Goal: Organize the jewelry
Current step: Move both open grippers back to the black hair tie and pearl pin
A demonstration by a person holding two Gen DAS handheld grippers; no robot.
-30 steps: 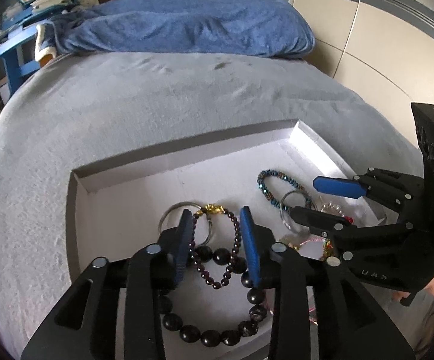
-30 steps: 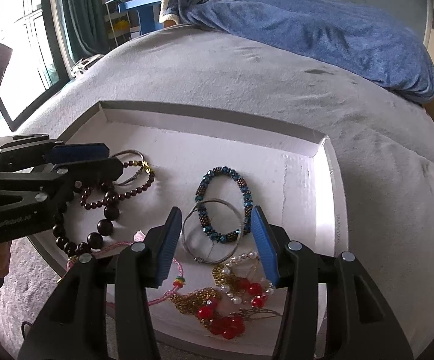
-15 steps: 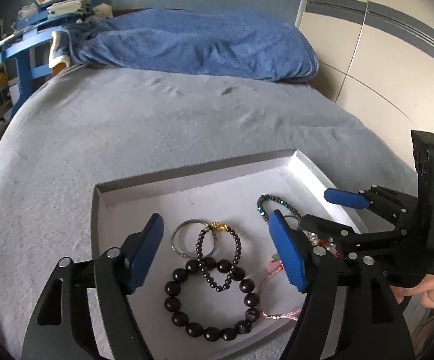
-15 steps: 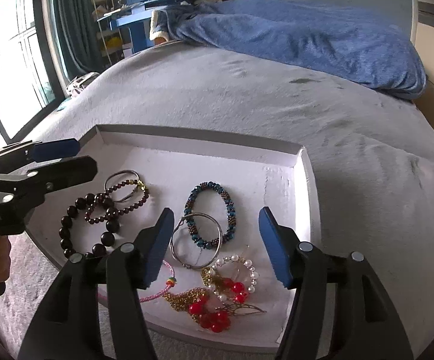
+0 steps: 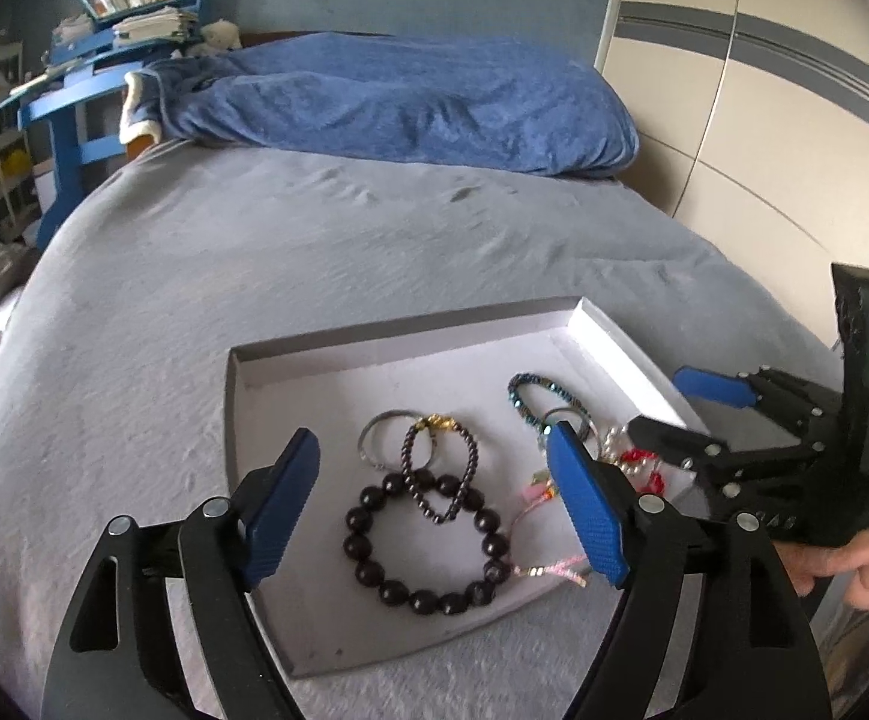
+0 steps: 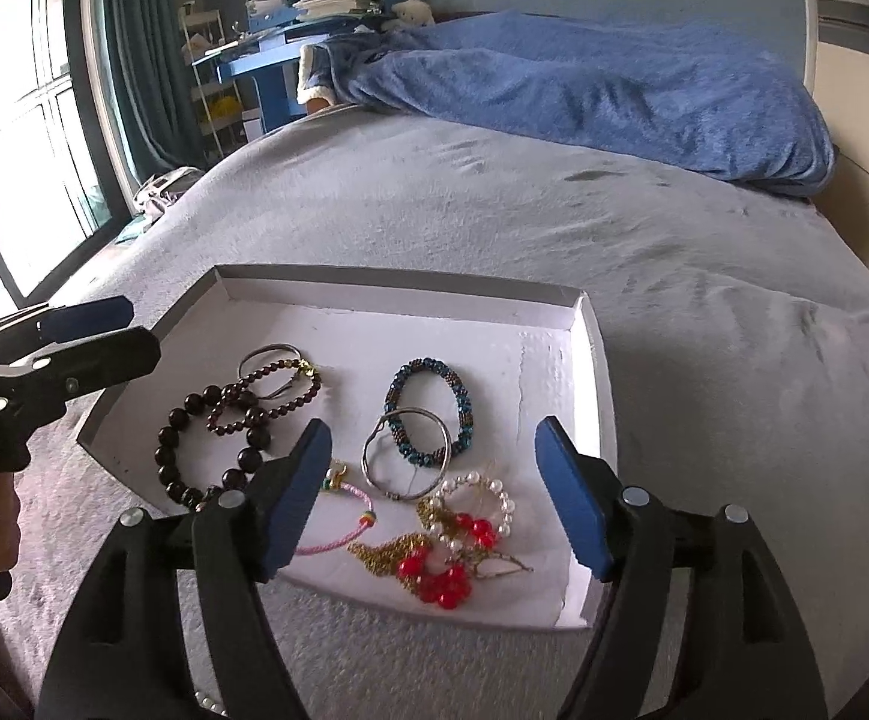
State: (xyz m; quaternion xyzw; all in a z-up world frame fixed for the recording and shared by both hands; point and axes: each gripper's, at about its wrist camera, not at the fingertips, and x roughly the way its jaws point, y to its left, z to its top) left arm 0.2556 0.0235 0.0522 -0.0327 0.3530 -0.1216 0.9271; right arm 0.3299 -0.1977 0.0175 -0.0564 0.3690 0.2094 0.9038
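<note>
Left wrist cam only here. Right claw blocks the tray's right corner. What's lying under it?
Observer: A pearl bracelet, tangled with a gold chain carrying red beads.
Operator: Right claw holding anything?
Observer: No. The right claw is open, with nothing between its pads.
Operator: Silver bangle beside the blue bracelet, is it lying free?
Observer: No. The silver bangle overlaps the near end of the blue beaded bracelet.
</note>
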